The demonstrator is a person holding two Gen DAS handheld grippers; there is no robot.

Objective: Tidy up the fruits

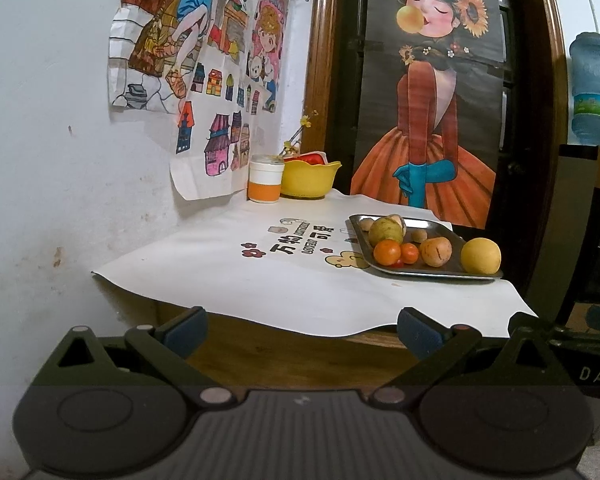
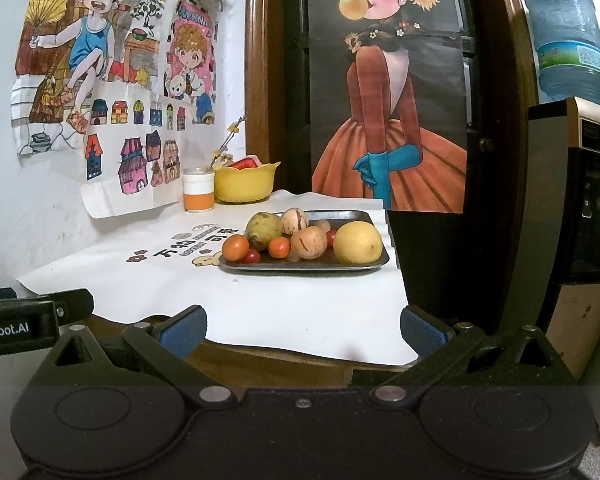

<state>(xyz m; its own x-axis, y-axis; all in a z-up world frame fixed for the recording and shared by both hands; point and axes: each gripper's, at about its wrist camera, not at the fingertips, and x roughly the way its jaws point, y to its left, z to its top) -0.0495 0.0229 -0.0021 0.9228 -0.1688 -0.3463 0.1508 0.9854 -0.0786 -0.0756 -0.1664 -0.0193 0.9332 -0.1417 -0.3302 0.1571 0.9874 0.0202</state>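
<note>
Fruits [image 2: 300, 238] on tray [image 2: 364, 266], perhaps touching, tools wide.

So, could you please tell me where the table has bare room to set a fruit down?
The white cloth is bare in front of the metal tray and to its left, up to the orange-banded cup and yellow bowl. The tray itself is crowded with fruit.

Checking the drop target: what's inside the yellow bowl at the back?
In the yellow bowl, something red pokes above the rim; its identity is unclear. The bowl's wall hides everything lower. Both grippers, left and right, are open and empty.
</note>
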